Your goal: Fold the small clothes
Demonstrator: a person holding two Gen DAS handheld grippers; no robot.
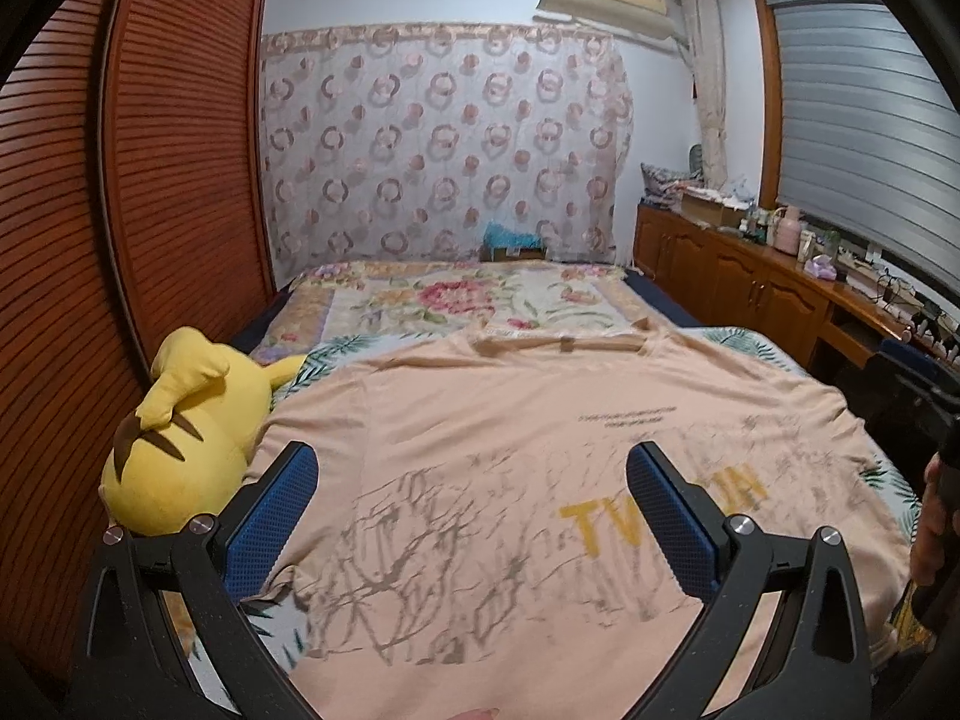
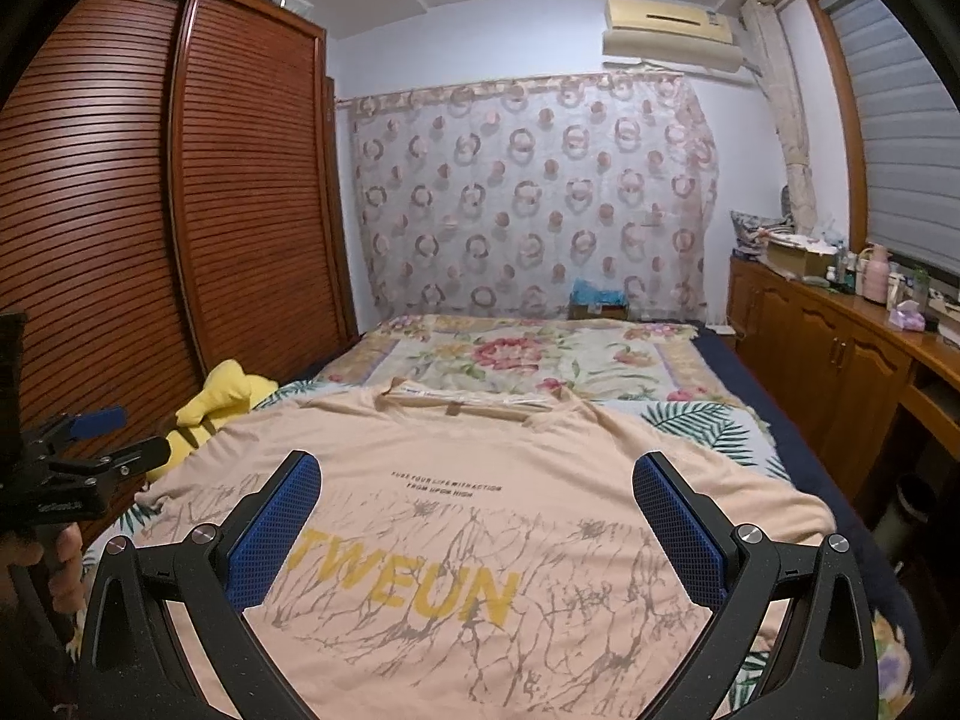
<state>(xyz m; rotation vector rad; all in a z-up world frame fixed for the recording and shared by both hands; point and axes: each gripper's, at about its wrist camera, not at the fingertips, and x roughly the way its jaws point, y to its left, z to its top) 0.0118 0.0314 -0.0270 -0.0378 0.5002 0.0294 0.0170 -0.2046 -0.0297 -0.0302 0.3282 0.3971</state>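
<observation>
A peach T-shirt (image 1: 510, 420) with yellow letters and grey branch print lies spread flat on the bed, collar at the far end; it also shows in the right wrist view (image 2: 480, 480). My left gripper (image 1: 471, 480) is open and empty, hovering above the shirt's near left part. My right gripper (image 2: 477, 489) is open and empty, above the shirt's near middle. The left gripper also shows at the left edge of the right wrist view (image 2: 114, 432), held in a hand.
A yellow plush toy (image 1: 180, 420) lies at the bed's left edge beside the slatted wooden wardrobe (image 1: 150, 180). A floral blanket (image 1: 468, 300) covers the far bed. A wooden cabinet (image 1: 750, 276) with bottles and boxes runs along the right.
</observation>
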